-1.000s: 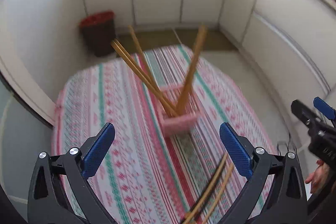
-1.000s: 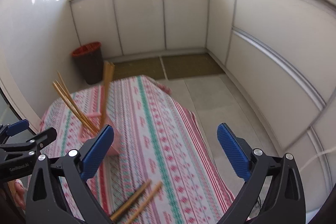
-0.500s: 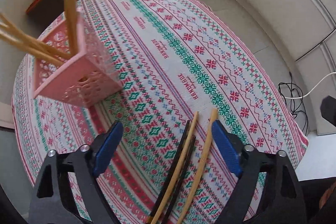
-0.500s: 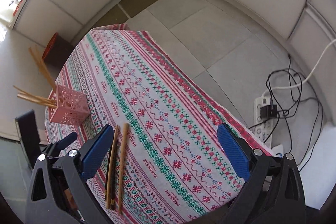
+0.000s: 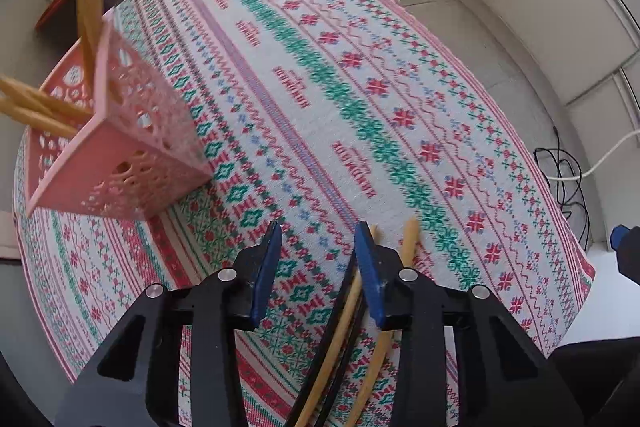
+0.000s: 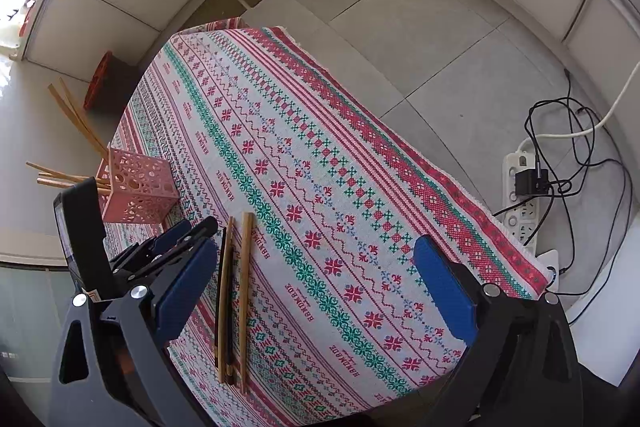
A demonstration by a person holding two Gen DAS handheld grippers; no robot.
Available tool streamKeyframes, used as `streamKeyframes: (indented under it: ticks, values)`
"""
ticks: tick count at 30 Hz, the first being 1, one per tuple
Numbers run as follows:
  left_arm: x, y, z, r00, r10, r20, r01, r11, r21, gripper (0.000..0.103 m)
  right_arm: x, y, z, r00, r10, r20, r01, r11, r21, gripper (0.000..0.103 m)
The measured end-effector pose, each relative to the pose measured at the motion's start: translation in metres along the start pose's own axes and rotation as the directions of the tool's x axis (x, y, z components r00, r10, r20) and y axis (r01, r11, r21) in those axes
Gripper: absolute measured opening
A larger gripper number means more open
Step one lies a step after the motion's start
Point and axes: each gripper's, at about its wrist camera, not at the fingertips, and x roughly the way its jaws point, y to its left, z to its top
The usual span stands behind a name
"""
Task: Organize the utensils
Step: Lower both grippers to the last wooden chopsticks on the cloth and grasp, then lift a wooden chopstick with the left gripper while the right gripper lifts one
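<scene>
Left wrist view: the woven cloth (image 5: 360,99) over the worktop carries small red lettering repeated along its stripes, blurred here but reading roughly as "HANDMADE". The left tool (image 5: 318,267) hangs low over the cloth with its blue pads (image 5: 266,269) partly closed and nothing between them; the gap holds only bare cloth. Loose chopsticks (image 5: 344,323) lie just right of that gap, passing under the right-hand pad: two pale bamboo ones and dark ones between them, tips pointing away from the camera. To the upper left stands a pink perforated holder (image 5: 132,147), square in section, with tan chopsticks leaning out of its open top in different directions.

Right wrist view: the word "HANDMADE" reads clearly on the cloth (image 6: 320,187), in red, beside the green band. The right tool (image 6: 316,287) is spread wide and holds nothing. The loose chopsticks (image 6: 234,287) lie side by side near the cloth's front edge, just beside the left tool (image 6: 188,239). The pink holder (image 6: 138,193) stands near the cloth's left edge, well apart from the right tool. A white power strip (image 6: 524,203) with black cables lies on the floor.
</scene>
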Motion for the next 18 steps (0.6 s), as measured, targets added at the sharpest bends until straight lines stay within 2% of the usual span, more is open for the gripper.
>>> streamKeyframes:
  ticks: [8,12,18]
  values:
    - [-0.001,-0.022,0.012,0.999,-0.03,0.013,0.029,0.996,0.079,0.036,0.001,-0.007,0.003,1.0,0.001,-0.009,-0.001,1.0,0.024,0.096]
    - [0.011,-0.028,0.013,1.0,0.016,-0.016,-0.014,0.994,0.109,0.027,0.002,-0.007,0.002,1.0,0.0,-0.014,0.0,1.0,0.018,0.096]
    - [0.021,-0.035,0.015,0.999,0.002,-0.041,0.004,0.987,0.159,0.015,0.001,-0.007,0.003,1.0,-0.006,-0.012,0.006,1.0,0.023,0.096]
